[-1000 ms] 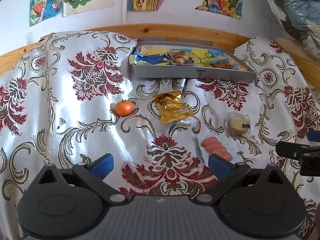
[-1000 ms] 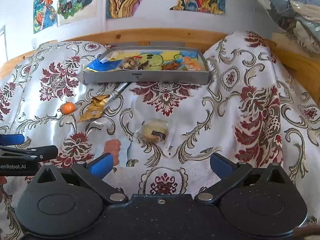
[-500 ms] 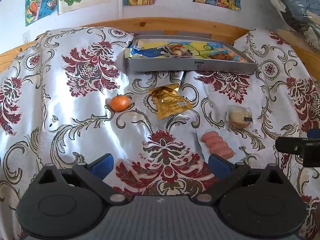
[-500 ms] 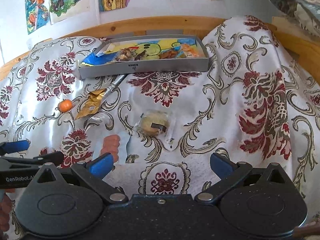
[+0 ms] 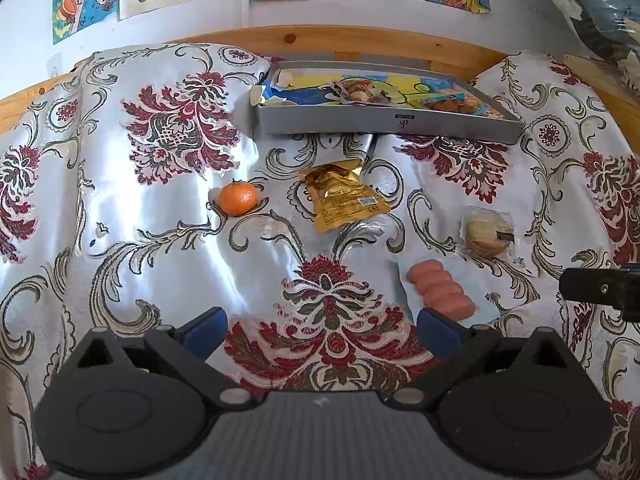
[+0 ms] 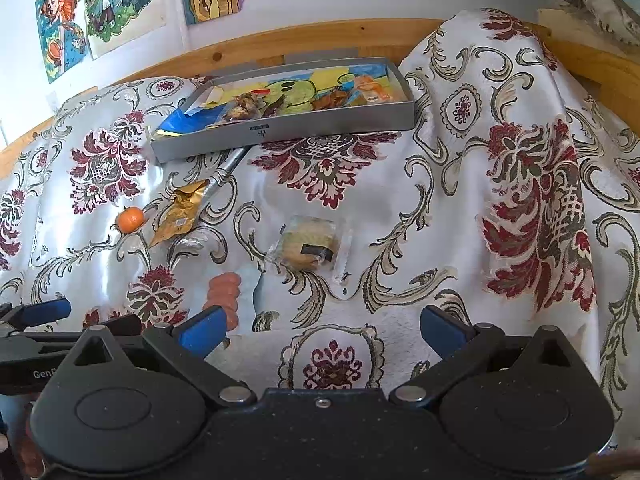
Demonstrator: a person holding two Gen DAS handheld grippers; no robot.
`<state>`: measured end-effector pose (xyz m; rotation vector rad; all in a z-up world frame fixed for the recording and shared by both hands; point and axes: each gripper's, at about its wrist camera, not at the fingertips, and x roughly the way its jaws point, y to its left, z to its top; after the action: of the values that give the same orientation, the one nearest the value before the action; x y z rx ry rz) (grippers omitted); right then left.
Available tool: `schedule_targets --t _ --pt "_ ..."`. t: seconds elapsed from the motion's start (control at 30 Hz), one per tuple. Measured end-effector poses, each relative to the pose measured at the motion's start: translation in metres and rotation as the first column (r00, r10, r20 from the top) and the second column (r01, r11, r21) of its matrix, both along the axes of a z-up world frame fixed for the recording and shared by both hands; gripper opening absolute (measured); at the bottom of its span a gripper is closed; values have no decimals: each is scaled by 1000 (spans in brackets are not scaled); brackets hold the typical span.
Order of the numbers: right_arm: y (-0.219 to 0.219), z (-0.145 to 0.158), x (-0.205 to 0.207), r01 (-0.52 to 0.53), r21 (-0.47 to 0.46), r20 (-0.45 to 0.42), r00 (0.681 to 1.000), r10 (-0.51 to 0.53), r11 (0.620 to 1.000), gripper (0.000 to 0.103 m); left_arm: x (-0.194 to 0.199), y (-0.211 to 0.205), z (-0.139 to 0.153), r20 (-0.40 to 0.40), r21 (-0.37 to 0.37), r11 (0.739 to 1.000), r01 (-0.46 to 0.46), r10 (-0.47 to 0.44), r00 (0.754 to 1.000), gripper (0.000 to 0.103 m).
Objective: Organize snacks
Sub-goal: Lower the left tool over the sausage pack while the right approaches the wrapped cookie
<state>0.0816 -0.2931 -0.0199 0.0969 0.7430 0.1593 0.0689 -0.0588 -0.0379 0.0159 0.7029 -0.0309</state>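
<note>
- Damask cloth (image 5: pixel 160 240), silver with red florals, covers the whole work surface.
- Left gripper (image 5: pixel 322 326): jaws spread wide, empty, low over the cloth.
- Right gripper (image 6: pixel 322 330): likewise released, holding nothing.
- Pink sausage pack (image 5: pixel 440 290) just ahead of the left gripper's right finger.
- Wrapped pastry (image 6: pixel 308 244) beyond it; gold packet (image 5: pixel 340 198) and tangerine (image 5: pixel 238 198) mid-cloth, all apart.
- Grey tray (image 5: pixel 388 124) farthest back, already holding several wrapped snacks.

White wall (image 5: pixel 360 12) behind, cartoon posters (image 6: pixel 100 12) taped above wooden rail (image 5: pixel 360 40); floral satin cloth (image 5: pixel 160 240) below rail, glossy with daylight.
</note>
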Motion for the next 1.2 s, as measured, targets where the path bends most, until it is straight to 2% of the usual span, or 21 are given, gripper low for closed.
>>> schedule_targets --t 0.27,0.53,0.77,1.03,1.2 --pt "-3 -1 17 -15 -15 11 1000 15 1000 102 6 -5 -1 9 7 1000 9 -9 1000 102" --pt "2 2 47 -115 -124 84 988 126 986 102 14 -19 -4 24 24 998 64 -65 998 102" --pt "10 -7 70 -194 -166 88 974 211 967 102 26 -30 -11 -6 3 994 106 -106 994 102" --pt "25 -14 86 -276 -259 136 938 317 926 102 42 -41 -20 -58 -7 989 148 -148 987 102" --pt "19 -19 101 -362 -269 137 903 408 892 102 53 -44 -27 -121 -41 986 160 -164 979 102"
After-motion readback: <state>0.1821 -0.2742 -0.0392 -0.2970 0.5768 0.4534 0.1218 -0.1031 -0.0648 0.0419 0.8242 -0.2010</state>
